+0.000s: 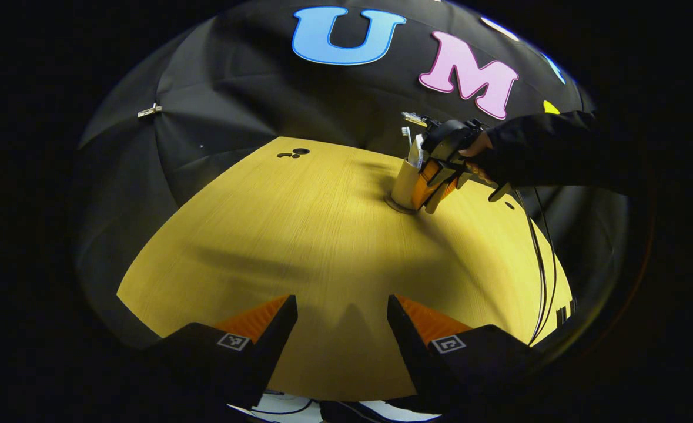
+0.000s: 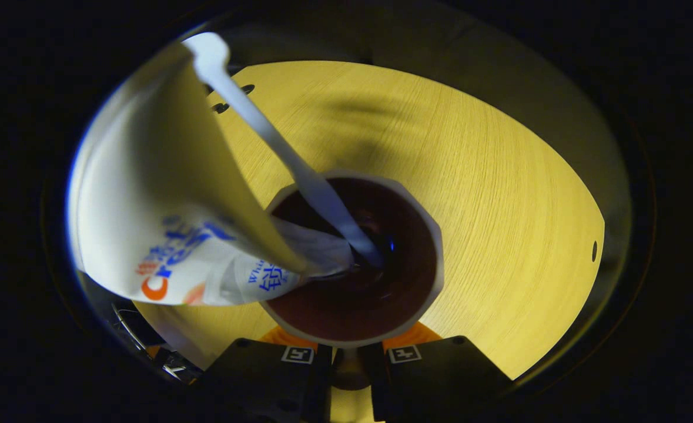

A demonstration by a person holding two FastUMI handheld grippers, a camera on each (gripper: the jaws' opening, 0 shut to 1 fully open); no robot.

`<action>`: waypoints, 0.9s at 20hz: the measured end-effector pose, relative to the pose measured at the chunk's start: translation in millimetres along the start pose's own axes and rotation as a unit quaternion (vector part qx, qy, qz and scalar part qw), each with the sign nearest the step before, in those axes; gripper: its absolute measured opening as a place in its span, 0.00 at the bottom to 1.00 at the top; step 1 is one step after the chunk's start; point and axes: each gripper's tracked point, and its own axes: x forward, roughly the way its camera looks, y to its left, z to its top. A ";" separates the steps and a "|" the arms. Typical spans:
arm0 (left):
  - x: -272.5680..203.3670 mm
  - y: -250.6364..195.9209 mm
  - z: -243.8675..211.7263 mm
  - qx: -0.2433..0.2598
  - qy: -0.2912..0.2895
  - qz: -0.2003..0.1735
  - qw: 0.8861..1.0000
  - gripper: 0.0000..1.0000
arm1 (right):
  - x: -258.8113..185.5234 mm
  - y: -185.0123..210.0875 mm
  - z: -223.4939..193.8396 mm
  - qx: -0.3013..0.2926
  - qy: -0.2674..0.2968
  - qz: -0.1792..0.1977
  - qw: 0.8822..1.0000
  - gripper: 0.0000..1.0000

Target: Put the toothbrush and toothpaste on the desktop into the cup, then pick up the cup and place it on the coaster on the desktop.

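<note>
The cup (image 1: 406, 183) stands on a coaster (image 1: 394, 205) on the worktop (image 1: 299, 235), toothbrush (image 2: 275, 141) and toothpaste (image 2: 164, 235) inside. The right gripper (image 1: 440, 188) has its jaws clenched on the cup's wall; the left gripper (image 1: 341, 317) hangs well apart with jaws released. The coaster is mostly hidden.

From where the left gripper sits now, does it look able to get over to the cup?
Probably yes: bare desktop lies between the open left gripper and the cup. But the right gripper is at the cup, seemingly gripping its wall, so that side is taken.

Tabletop (image 1: 299, 235) is a yellowish wood-grain surface with a curved far edge. Near that far edge a round coaster (image 1: 394, 205) lies flat on it, with the cup (image 1: 405, 183) standing on top. Small dark holes (image 1: 293, 154) show farther left.
</note>
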 end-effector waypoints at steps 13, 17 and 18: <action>-14.9 -29.0 42.8 0.036 -0.027 -0.015 0.999 0.96 | -74.4 -27.6 -9.8 0.054 -0.074 0.026 0.995 0.99; -23.5 -61.7 75.0 0.055 -0.053 -0.022 0.997 0.96 | -133.8 -41.5 -13.0 0.061 -0.142 0.039 0.987 0.99; -25.0 -71.3 82.4 0.063 -0.056 -0.023 0.996 0.96 | -149.1 -42.7 -16.5 0.060 -0.155 0.048 0.985 0.99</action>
